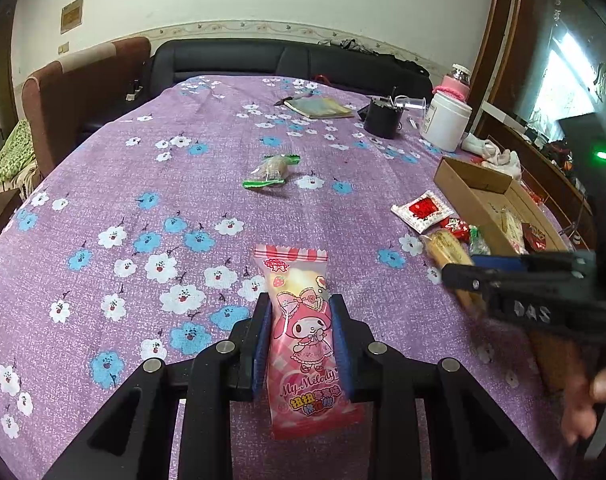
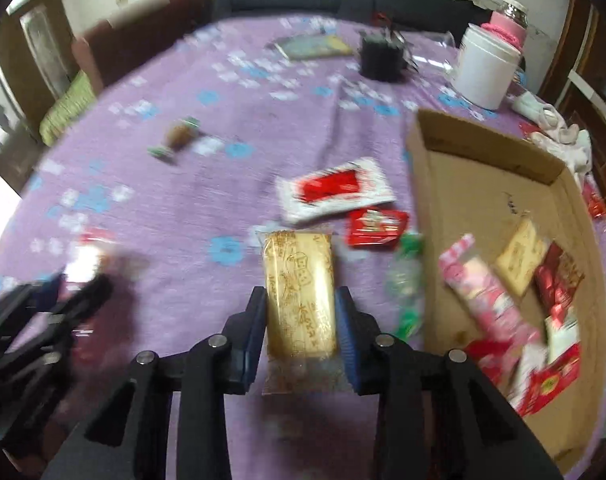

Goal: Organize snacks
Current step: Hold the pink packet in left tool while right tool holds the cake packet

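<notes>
My left gripper clamps a glossy pink packet; my right gripper pinches a clear-wrapped tan biscuit slab. Only right view shows cardboard box contents

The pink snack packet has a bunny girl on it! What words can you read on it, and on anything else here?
"My Melody" on the pink packet held in the left gripper.
Yellow Chinese characters below that: too small to read surely.
"DAS" on the right gripper.
Brown print on the biscuit packet: blurred, unreadable.
Red and white packet: print too small to read.
</notes>
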The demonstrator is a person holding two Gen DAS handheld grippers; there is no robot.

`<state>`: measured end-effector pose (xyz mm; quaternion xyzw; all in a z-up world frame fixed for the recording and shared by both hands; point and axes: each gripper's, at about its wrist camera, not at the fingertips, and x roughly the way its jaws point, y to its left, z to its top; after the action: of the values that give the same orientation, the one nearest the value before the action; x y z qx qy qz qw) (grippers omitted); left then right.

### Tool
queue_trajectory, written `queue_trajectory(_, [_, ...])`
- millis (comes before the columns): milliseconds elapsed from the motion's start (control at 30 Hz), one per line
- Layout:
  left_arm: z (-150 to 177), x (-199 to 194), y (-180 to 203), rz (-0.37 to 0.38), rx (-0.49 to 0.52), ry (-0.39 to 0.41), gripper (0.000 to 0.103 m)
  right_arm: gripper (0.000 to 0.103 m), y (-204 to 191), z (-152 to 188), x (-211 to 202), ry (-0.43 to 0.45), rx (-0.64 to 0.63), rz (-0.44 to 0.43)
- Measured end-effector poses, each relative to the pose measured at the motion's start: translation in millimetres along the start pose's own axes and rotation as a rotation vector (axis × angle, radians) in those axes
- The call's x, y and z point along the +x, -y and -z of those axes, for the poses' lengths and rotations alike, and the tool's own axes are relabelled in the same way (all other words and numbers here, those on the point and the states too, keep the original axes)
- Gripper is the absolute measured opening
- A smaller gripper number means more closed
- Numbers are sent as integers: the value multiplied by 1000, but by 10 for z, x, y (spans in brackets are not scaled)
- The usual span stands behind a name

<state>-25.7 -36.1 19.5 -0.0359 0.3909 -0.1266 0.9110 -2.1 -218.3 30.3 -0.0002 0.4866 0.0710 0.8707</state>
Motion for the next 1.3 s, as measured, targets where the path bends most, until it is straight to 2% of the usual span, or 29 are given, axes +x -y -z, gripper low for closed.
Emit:
queue_trajectory(167, [-21,-64,-29,-18,-14,41,29,32,-235,99,-155,167,38,-60])
queue_trajectory(233, [-32,-112,-38,-30,-14,72,29,32,-305,113,-146,176,16,-35])
queue_trajectory(400, [-56,-246,34,-81,18,174,29,32,-271,117,-267,235,18,-35])
queue_trajectory(567, [-41,-345,142,-104,75,240,29,32,-226,130,-289,249,23,-21])
queue_trajectory(667, [-30,-354,199,-112,102,251,29,32,-231,131,-297,254,20,-19])
queue_trajectory(1300, [-26,-363,214,-122,105,256,29,32,-223,149,-283,255,18,-13])
